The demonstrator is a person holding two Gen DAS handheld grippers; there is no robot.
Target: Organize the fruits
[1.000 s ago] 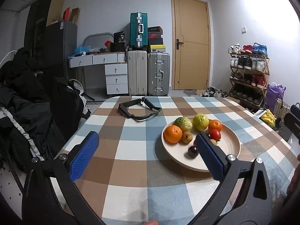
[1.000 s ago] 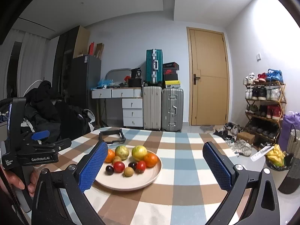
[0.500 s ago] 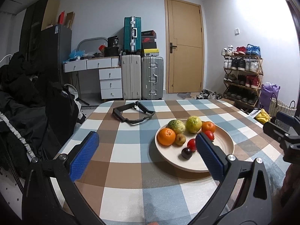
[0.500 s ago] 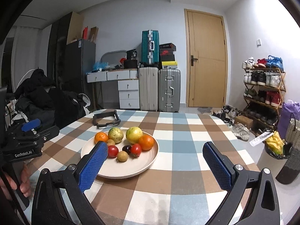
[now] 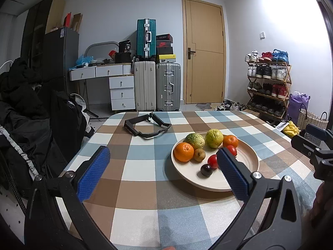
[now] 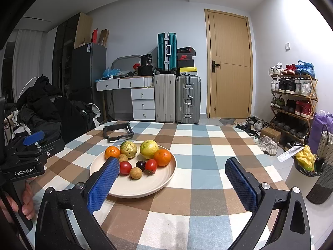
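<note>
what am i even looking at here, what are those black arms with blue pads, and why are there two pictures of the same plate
Those black arms are handheld tongs, one in each of a person's hands, not a robot. Each carries a wide-angle camera looking forward along its two blue pads, so you get two views of one table.

The left tongs give one picture, the right tongs the other. Both are open and hold nothing.

On the checked tablecloth stands a cream plate with two oranges, two bumpy green-yellow fruits, two red tomatoes, a dark plum and two small brown fruits. Behind it lies a black frame. At the left edge of the right view, a hand grips the other tool.
</note>
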